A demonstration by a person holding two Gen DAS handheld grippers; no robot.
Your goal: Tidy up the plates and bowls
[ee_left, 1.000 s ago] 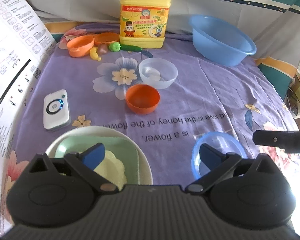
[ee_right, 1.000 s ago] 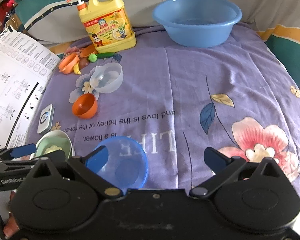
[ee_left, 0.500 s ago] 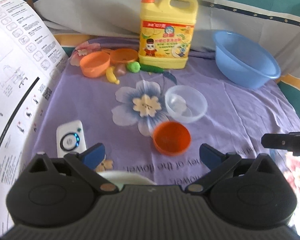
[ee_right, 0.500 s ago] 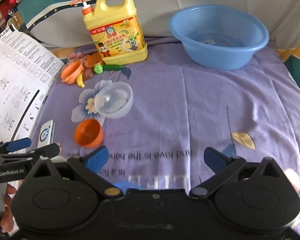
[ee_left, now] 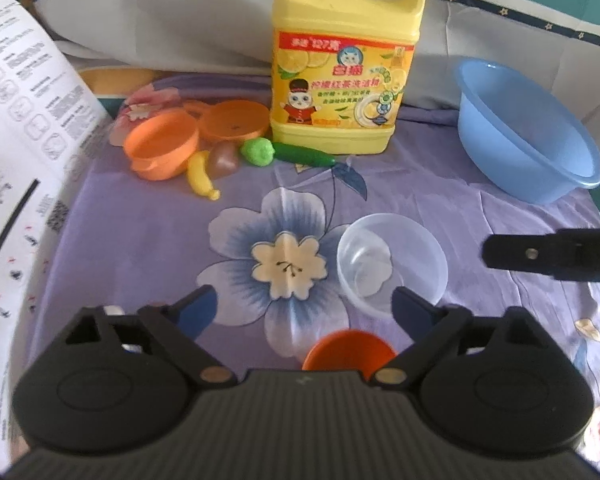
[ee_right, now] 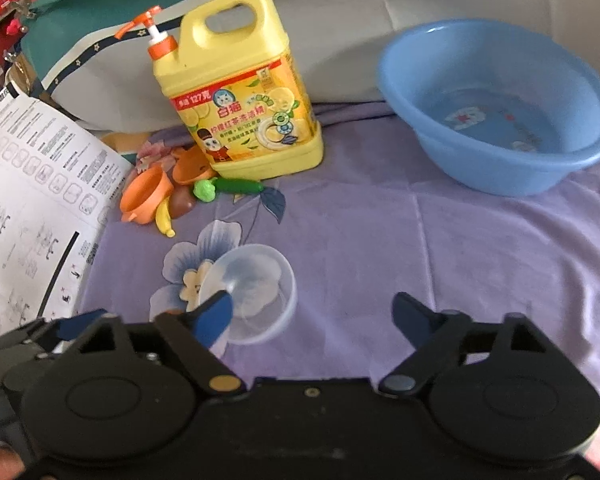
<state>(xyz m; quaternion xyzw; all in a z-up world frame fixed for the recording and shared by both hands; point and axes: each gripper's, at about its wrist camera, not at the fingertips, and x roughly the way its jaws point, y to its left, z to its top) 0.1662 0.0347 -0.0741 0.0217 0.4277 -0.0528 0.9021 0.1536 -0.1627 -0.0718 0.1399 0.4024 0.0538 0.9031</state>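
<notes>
- Clear plastic bowl (ee_left: pixel 392 260): stood upright on the purple floral cloth (ee_left: pixel 140 240), just ahead of the left hand-held gripper's right fingertip; in the right wrist view (ee_right: pixel 256 292) it lay at about 10 o'clock, partly behind that tool's left finger.
- Orange bowl (ee_left: pixel 348 354): at 6 o'clock of the clear bowl, close to it, lower part hidden by the tool body.
- Left hand-held gripper (ee_left: pixel 302 306): fingers spread wide apart, holding nothing.
- Right hand-held gripper (ee_right: pixel 312 312): fingers likewise spread apart, holding nothing.
- Blue basin (ee_right: pixel 496 108): at 1 o'clock, well apart from the bowls.
- Yellow detergent jug (ee_left: pixel 344 60): upright at 12 o'clock, at the cloth's far edge.
- Orange toy pot (ee_left: pixel 162 148), toy banana (ee_left: pixel 200 176), green toy vegetable (ee_left: pixel 284 154): clustered at 11 o'clock, just beside the jug.
- Printed instruction sheet (ee_right: pixel 32 208): at 9 o'clock, along the cloth's left edge.
</notes>
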